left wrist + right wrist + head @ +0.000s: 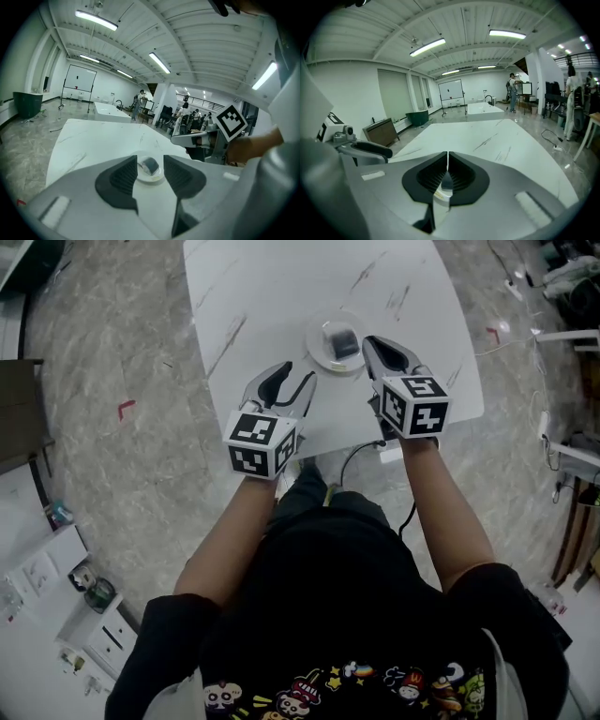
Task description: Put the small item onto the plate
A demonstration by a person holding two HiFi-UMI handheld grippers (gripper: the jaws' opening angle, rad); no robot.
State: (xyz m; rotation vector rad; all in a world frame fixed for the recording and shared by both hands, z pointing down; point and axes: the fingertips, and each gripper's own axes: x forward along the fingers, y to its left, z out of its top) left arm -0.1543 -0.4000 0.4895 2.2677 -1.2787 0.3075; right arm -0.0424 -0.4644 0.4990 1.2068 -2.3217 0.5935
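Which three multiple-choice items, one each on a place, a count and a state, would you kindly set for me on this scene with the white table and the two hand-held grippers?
1. Where does the small dark item lie?
A) on the round white plate
B) on the grey floor
C) on a chair

2. How many plates stand on the white marbled table?
A) three
B) one
C) none

3. How do the jaws of the right gripper stand?
A) wide apart
B) closed on the item
C) shut together with nothing between them

Answers:
1 A, since the head view shows the item inside the plate's rim.
2 B, since only one plate shows on the tabletop.
3 C, since the right gripper view shows the two dark pads meeting, with nothing between.
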